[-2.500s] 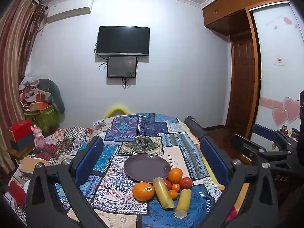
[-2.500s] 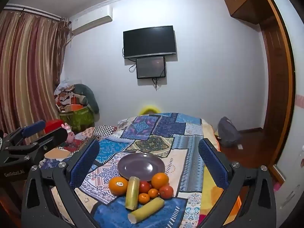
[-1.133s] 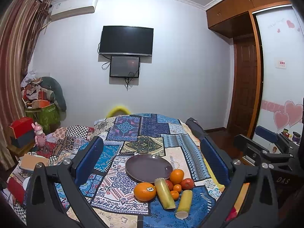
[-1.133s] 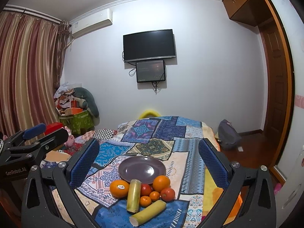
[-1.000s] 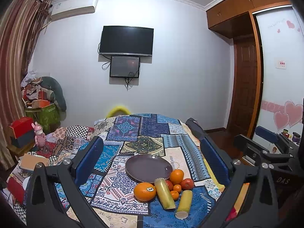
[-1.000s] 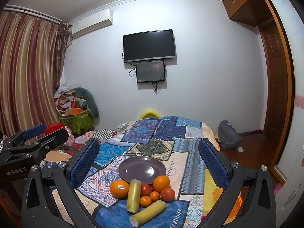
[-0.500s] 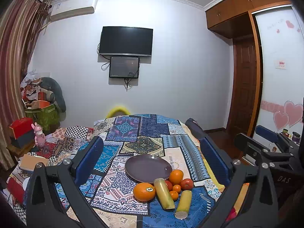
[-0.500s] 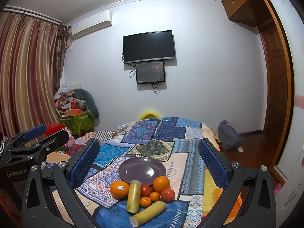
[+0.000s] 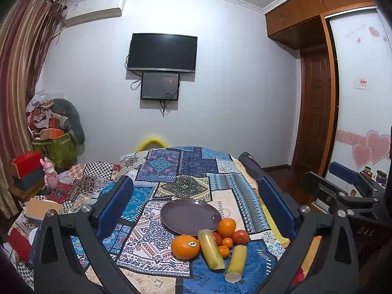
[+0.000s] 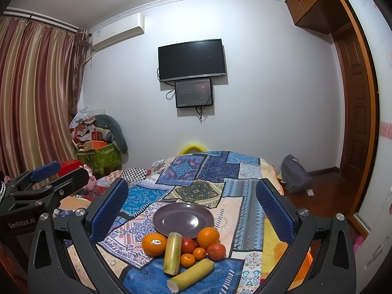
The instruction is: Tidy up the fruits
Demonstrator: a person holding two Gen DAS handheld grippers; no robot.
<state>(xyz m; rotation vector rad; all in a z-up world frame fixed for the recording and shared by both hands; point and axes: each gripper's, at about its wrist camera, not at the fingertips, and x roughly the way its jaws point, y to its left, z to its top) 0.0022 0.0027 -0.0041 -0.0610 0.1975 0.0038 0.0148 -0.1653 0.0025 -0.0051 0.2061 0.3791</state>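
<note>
Hovering well back from the pile, both tools looked parked for a survey rather than a grab: the left gripper point(image 9: 196, 201) and the right gripper point(image 10: 191, 201) each had their blue ribbed pads spread wide with nothing between them, so both were empty. My guess was the height gave a full look at the fruit before picking one.

The fruit sat clustered on the patchwork cloth point(image 10: 235, 176), just at the near edge of the plate point(image 10: 183, 218), which was bare, smooth, dark purple and shallow. The stickered orange point(image 10: 154, 243) was round and glossy, so I'd expect it to roll off a loose pinch. Two long yellow-green stalk pieces point(image 10: 172, 252) had cut, fibrous-looking ends. Small tangerines point(image 10: 188, 259) and red tomatoes point(image 10: 216, 251) were tucked between them, touching.
</note>
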